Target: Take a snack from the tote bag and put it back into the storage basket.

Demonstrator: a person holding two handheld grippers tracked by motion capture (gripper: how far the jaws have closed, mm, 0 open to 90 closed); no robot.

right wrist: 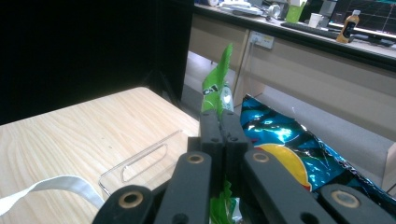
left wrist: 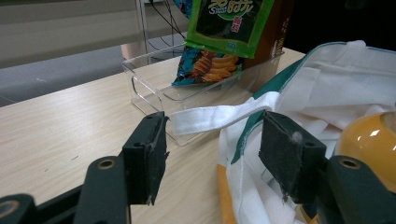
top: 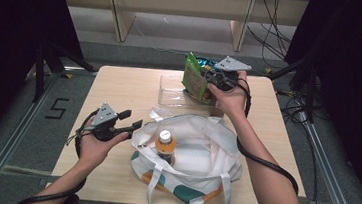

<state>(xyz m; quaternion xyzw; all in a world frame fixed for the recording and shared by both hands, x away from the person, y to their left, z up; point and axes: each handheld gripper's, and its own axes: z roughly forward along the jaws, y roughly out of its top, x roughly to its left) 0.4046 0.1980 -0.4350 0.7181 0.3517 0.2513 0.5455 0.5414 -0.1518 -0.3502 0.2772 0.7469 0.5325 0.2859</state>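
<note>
A white tote bag with teal and orange patches lay nearest the camera, mouth open, an orange-capped bottle upright inside. Beyond the bag, the right gripper was clamped on a green snack packet, flat and glossy, standing on edge with its long axis vertical over a clear tray. A blue crisp bag lay beside it. Left of the bag, the left gripper hovered, jaws apart, near the bag's white strap.
</note>
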